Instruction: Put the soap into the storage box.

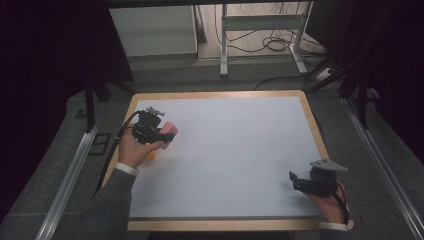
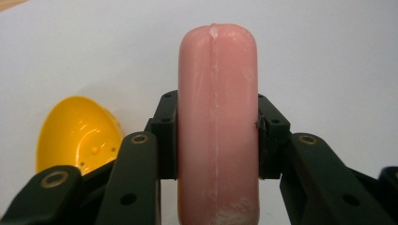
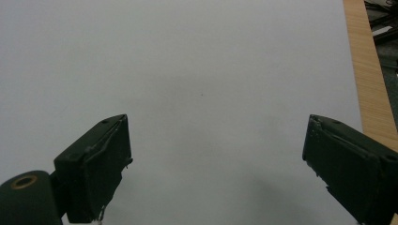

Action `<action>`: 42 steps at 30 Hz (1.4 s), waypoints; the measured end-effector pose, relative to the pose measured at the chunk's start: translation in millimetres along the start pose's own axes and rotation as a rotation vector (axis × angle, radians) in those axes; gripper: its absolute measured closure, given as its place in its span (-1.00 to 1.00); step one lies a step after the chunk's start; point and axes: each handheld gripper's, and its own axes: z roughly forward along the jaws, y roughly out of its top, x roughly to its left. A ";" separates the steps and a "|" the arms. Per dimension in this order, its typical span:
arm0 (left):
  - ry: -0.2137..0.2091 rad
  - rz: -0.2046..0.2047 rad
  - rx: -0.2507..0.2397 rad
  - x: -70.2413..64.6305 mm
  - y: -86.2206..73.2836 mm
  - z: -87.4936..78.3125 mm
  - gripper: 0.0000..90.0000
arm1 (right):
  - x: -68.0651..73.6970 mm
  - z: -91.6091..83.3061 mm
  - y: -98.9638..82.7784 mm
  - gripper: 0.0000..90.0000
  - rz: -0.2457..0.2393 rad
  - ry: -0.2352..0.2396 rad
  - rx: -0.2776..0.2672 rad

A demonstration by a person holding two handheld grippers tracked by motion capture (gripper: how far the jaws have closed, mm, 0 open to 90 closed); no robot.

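My left gripper (image 1: 159, 135) is shut on a pink rounded block (image 2: 217, 126), held above the left side of the white table (image 1: 235, 150). In the high view the pink block (image 1: 169, 131) sticks out to the right of the hand. Both black pads (image 2: 167, 136) press on the block's sides. A yellow bowl-shaped piece (image 2: 77, 136) lies on the table below and to the left of the jaws, and the yellow piece (image 1: 152, 156) peeks out by the wrist. My right gripper (image 1: 296, 181) rests near the front right corner, open and empty, its pads (image 3: 101, 164) wide apart.
The white top has a wooden rim (image 1: 312, 125), also seen as a wooden edge (image 3: 368, 70) at the right. Metal rails (image 1: 65, 185) run along both sides of the table. A metal frame (image 1: 260, 35) and cables stand beyond the far edge.
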 end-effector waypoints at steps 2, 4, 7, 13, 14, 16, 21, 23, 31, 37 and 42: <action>0.003 -0.007 0.001 3.2 -0.9 -0.7 0.34 | -0.1 0.2 -0.1 -0.82 -0.001 -0.001 0.001; 0.006 -0.016 -0.001 6.6 -1.7 -1.4 0.34 | 0.1 0.5 -0.2 -0.82 -0.001 -0.002 0.002; 0.013 -0.025 0.002 11.5 -2.5 -2.3 0.34 | 0.2 0.6 -0.2 -0.82 -0.001 -0.001 0.004; 0.028 -0.041 0.000 19.5 -4.9 -6.1 0.34 | 0.2 0.6 -0.3 -0.82 0.000 -0.002 0.005; 0.029 -0.044 0.000 20.5 -5.2 -6.7 0.34 | 0.4 0.6 -0.2 -0.82 -0.001 -0.003 0.005; 0.033 -0.051 -0.001 23.9 -6.3 -8.2 0.34 | 0.4 0.6 -0.2 -0.82 -0.001 -0.002 0.005; 0.044 -0.057 0.000 28.6 -8.6 -9.7 0.33 | 0.0 -1.4 0.5 -0.82 0.002 -0.005 -0.004; 0.048 -0.063 0.003 32.5 -11.0 -10.4 0.34 | 0.2 -1.9 0.8 -0.82 0.004 -0.005 -0.007; 0.063 -0.085 0.005 43.3 -14.8 -13.7 0.34 | 1.1 -2.8 1.5 -0.82 0.000 -0.004 -0.012; 0.080 -0.103 0.008 54.3 -19.0 -15.6 0.34 | 0.9 -3.5 2.0 -0.82 0.000 -0.005 -0.019; 0.088 -0.124 0.014 61.4 -23.2 -12.7 0.34 | 1.3 -3.5 1.9 -0.82 -0.003 -0.007 -0.017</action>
